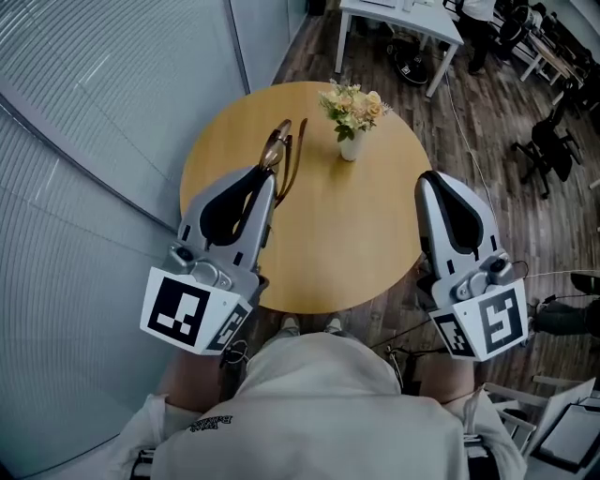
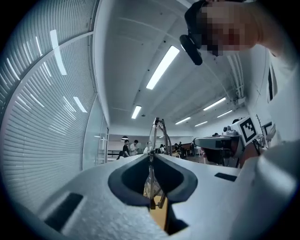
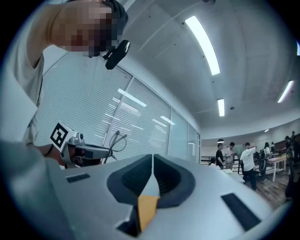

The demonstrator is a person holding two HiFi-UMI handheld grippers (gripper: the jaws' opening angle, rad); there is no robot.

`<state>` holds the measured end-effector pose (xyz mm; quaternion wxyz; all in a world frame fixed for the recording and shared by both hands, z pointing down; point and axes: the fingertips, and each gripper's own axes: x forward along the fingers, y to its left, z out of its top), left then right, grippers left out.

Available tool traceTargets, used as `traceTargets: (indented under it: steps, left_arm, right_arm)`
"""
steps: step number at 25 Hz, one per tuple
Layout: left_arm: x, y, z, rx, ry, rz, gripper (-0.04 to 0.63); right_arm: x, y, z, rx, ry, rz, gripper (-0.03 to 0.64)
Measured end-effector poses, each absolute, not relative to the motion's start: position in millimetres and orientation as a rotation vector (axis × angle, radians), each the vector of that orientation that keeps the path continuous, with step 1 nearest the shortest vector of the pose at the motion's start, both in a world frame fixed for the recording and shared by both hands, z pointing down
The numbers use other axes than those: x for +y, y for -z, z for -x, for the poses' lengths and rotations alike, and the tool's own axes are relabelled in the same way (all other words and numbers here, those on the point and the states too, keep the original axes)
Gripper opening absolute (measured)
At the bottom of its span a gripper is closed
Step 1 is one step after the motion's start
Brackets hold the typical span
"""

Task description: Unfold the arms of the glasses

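Only the left gripper view showed the grip itself. The left gripper [image 2: 152, 158] was pinching the brown-framed glasses [image 2: 157, 133] between its pads, and the frame stood up past the jaw tips against the lit ceiling. The right gripper view showed the right gripper [image 3: 152, 158] pressed together with nothing between its jaws. Off to that view's left, the glasses [image 3: 117, 139] stuck out from the other gripper.

From the head view, the glasses [image 1: 284, 141] reached out from the tip of the left gripper [image 1: 268, 176] toward the far edge of the surface [image 1: 347, 253], over its left half. The right gripper [image 1: 428, 178] hung at the right edge, well apart from them. A small white vase [image 1: 350, 146] of pale flowers [image 1: 354, 105] stood near the far edge, just right of the glasses.

The surface was a round wooden table on a dark plank floor [image 1: 469, 122], beside a wall of slatted blinds [image 1: 103, 84]. A white desk [image 1: 403, 19] and black office chairs [image 1: 548, 150] stood beyond. The gripper views also showed people [image 3: 246, 159] standing far across the office.
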<state>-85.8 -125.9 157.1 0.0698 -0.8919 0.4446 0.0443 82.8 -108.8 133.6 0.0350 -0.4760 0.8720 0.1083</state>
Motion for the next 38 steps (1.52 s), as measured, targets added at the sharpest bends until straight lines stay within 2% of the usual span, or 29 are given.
traceTargets:
  steps: [8,24,38]
  left_arm:
    - [-122.9,-191.9,110.1,1.427,-0.161,2.816,0.044]
    - [-122.1,-246.3,110.5,1.487,-0.139,2.950,0.043]
    - [-111.6,-248.2,99.6,1.427,-0.059,2.956,0.043]
  right_arm:
    - [-97.7,-161.7,-74.6,2.735,-0.262,1.448,0.031]
    - [-96.5,-229.9,-66.0,2.863,-0.066,1.488,0.031]
    - [-107.4,-167.6,-34.0,2.872,-0.224,1.292,0.034]
